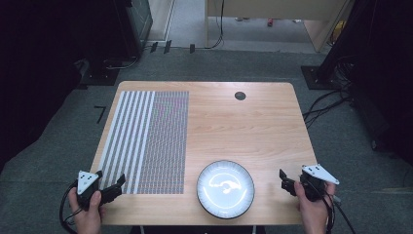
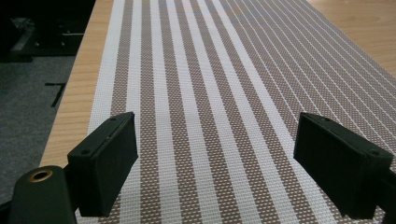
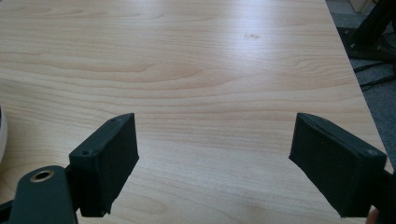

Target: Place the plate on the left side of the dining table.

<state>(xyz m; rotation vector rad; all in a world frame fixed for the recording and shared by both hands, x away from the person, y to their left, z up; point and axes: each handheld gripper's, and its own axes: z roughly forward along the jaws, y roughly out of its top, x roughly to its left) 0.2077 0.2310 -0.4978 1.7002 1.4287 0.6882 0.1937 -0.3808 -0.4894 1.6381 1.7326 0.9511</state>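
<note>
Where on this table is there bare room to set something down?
The widest bare wood lies between the striped placemat and the table right edge, from the black grommet down to the plate. The right gripper hovers over a bare patch right of the plate. The left gripper crowds the placemat's near end.

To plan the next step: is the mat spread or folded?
Spread: the mat lies flat on the table, stripes straight, no fold.

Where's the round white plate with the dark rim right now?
In the high view the round white plate with the dark rim sits near the table's front edge, just right of the striped woven placemat, between the left gripper and right gripper.
</note>
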